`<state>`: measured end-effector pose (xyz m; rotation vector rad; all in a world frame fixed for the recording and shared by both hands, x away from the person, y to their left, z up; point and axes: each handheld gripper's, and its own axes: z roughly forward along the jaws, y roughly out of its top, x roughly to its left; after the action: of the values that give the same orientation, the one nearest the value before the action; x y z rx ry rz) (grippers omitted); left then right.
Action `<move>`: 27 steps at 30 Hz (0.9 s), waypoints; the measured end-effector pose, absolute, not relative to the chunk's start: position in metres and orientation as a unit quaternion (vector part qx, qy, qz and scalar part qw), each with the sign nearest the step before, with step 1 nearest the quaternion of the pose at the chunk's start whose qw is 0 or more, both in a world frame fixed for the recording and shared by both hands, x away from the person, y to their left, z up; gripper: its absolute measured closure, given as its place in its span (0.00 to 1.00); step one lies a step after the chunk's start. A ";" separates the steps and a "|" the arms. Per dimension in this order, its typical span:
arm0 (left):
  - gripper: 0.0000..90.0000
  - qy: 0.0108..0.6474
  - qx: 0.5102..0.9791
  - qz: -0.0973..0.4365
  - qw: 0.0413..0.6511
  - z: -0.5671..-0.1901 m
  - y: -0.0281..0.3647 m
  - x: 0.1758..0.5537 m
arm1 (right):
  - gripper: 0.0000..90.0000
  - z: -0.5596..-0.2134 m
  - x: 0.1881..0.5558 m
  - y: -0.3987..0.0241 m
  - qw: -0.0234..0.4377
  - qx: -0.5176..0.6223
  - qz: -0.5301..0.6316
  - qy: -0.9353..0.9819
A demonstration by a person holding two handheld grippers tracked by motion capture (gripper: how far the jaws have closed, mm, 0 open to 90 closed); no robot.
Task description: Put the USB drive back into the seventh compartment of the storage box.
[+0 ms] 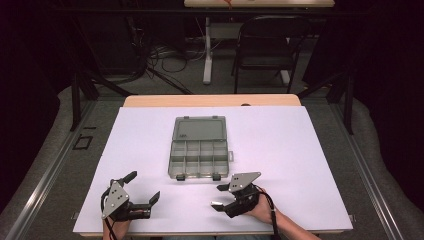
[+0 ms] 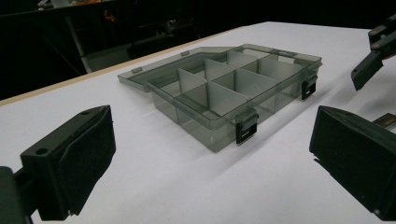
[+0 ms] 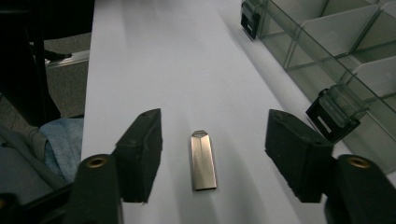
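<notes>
A smoky clear compartment box (image 1: 200,159) lies open mid-table, its lid (image 1: 199,128) folded back flat and its several compartments empty. Two black latches (image 2: 246,127) face me. A small silver metal stick (image 3: 203,159), like a flash drive, lies flat on the white table top just in front of the box's near right corner. My right gripper (image 3: 215,123) straddles it: one jaw stands on each side and neither pad touches it. My left gripper (image 1: 144,186) hovers open and empty near the front left edge, aimed at the box (image 2: 233,88).
The white table top (image 1: 300,150) has bare room all around the box. Beyond its far wooden edge (image 1: 210,100) stand a black chair (image 1: 267,45), a white table leg (image 1: 207,55) and loose cables on the floor.
</notes>
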<state>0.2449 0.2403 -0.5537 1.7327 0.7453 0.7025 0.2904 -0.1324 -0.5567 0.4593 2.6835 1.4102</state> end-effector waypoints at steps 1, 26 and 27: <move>0.00 0.313 0.727 0.295 0.535 -0.554 0.240 0.245 | 0.50 -0.557 0.290 -0.132 0.036 0.146 0.458 0.876; 0.01 0.311 0.729 0.298 0.533 -0.554 0.240 0.245 | 0.88 -0.568 0.287 -0.125 0.040 0.119 0.422 0.898; 0.01 0.312 0.728 0.298 0.532 -0.553 0.240 0.245 | 0.88 -0.568 0.287 -0.125 0.040 0.119 0.422 0.898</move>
<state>0.2447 0.2402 -0.5535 1.7371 0.7436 0.7109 0.2872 -0.1253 -0.5680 0.3651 2.7512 1.2927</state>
